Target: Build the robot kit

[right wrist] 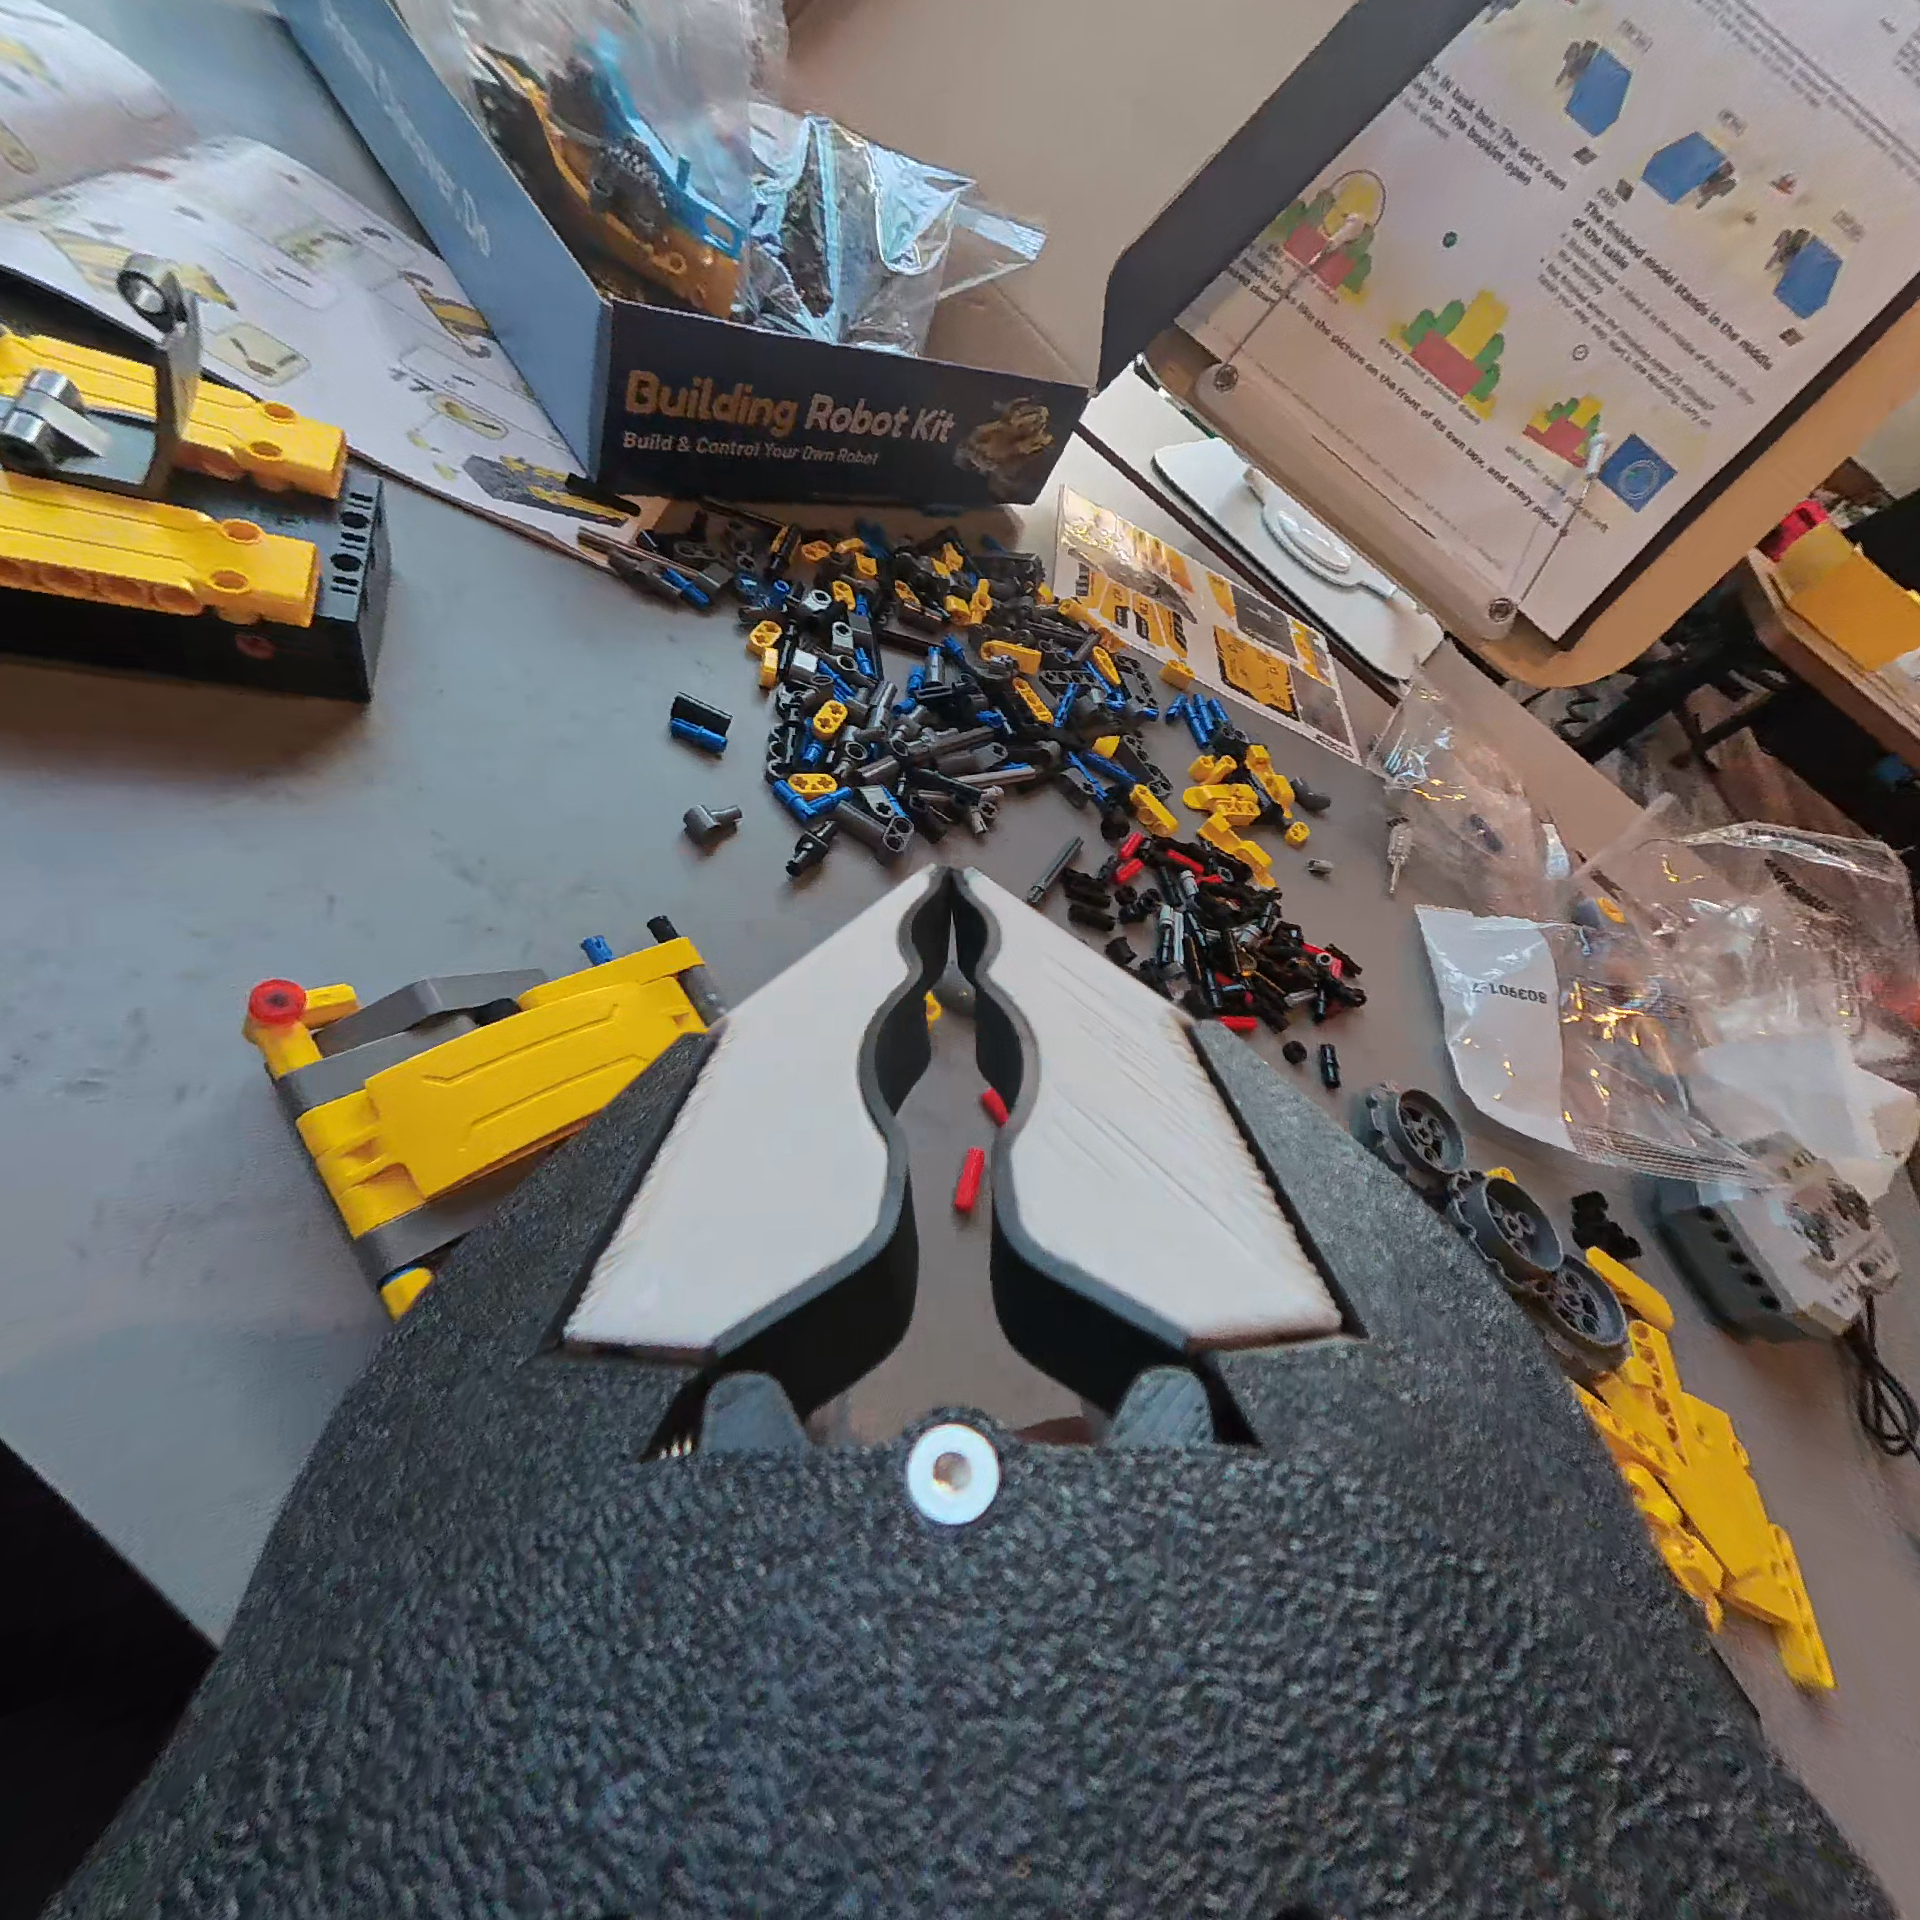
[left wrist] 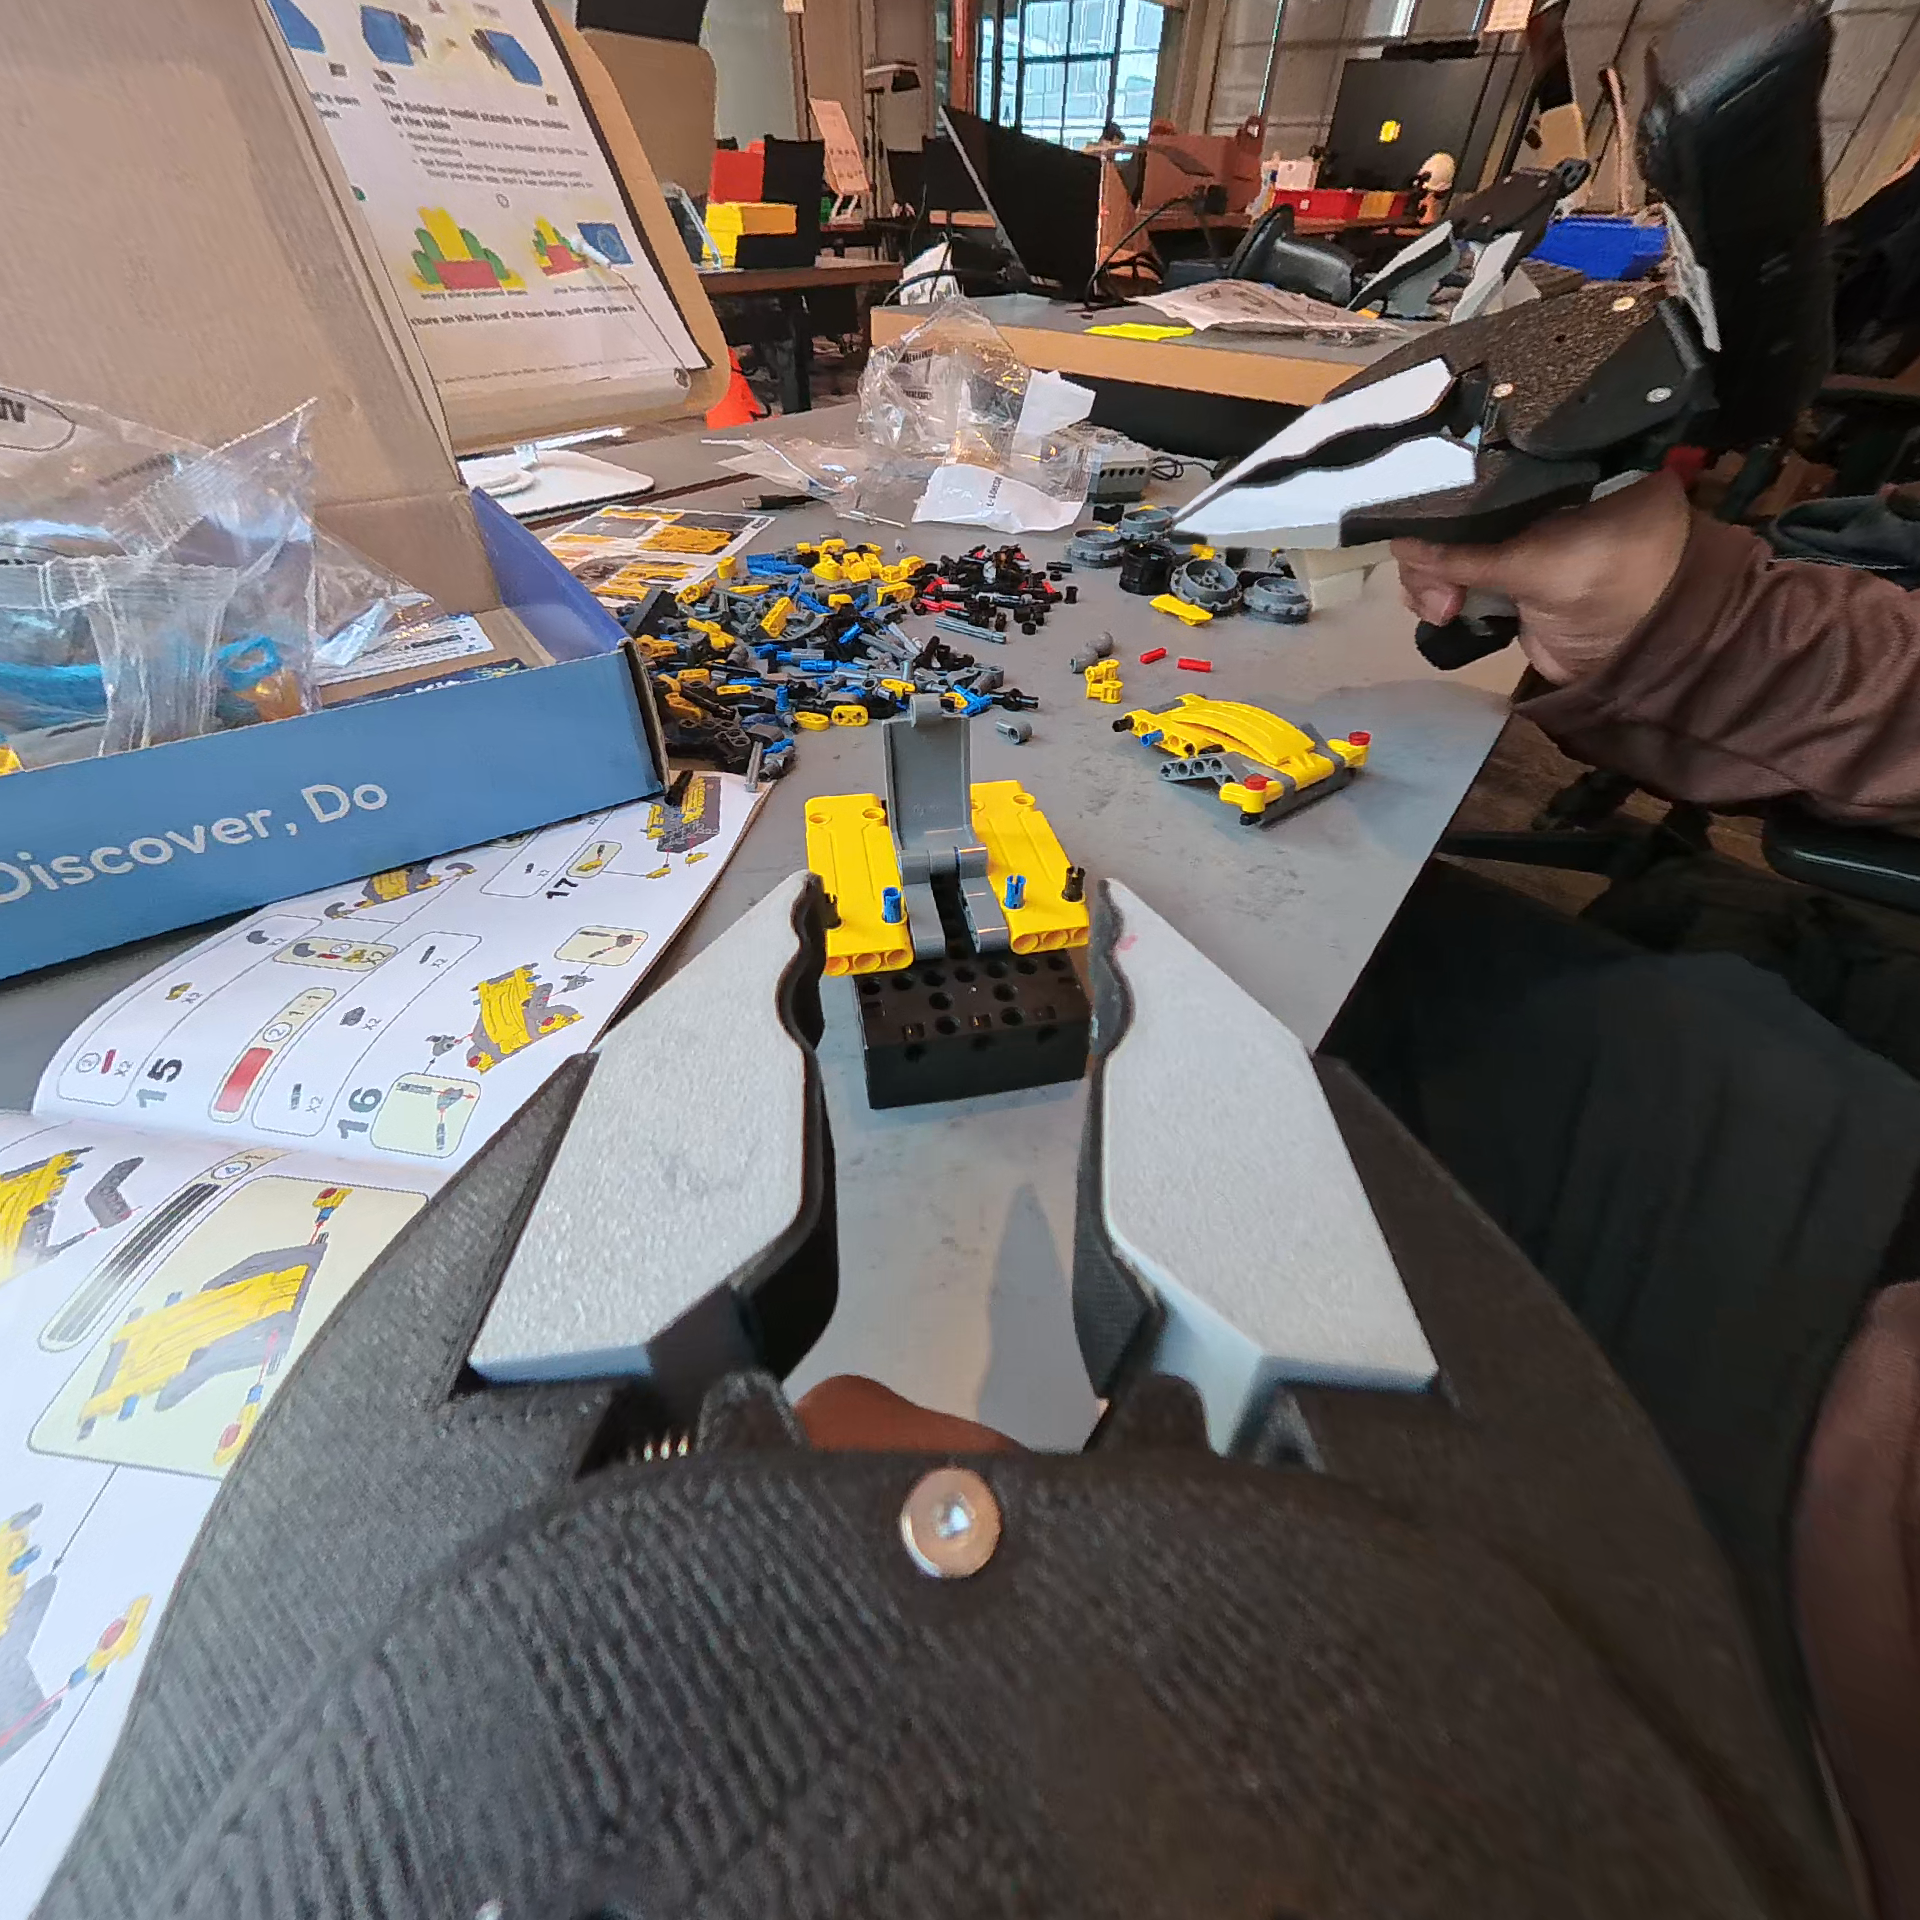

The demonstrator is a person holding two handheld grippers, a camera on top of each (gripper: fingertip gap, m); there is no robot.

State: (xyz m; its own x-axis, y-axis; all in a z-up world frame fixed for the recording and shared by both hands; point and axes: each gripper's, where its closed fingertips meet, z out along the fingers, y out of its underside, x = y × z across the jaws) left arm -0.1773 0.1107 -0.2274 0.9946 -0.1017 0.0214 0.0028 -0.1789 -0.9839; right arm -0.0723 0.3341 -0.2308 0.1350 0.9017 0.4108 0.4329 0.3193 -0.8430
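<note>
While left gripper (left wrist: 951, 914) straddles black block (left wrist: 971, 1023), two red pins (right wrist: 977, 1153) lie below right gripper (right wrist: 951, 883).

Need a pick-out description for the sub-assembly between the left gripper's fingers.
Start at the blue box on the grey table; just right of its near corner, past the open manual, sits a black block. Unlike the flat curved yellow assembly further right, it carries two yellow beams with an upright grey bracket between them.

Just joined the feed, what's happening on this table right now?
A person holds two grippers over a grey table strewn with small building parts. The left gripper is open around a black block topped with yellow beams. The right gripper is shut and empty, above loose red pins beside a yellow subassembly.
</note>
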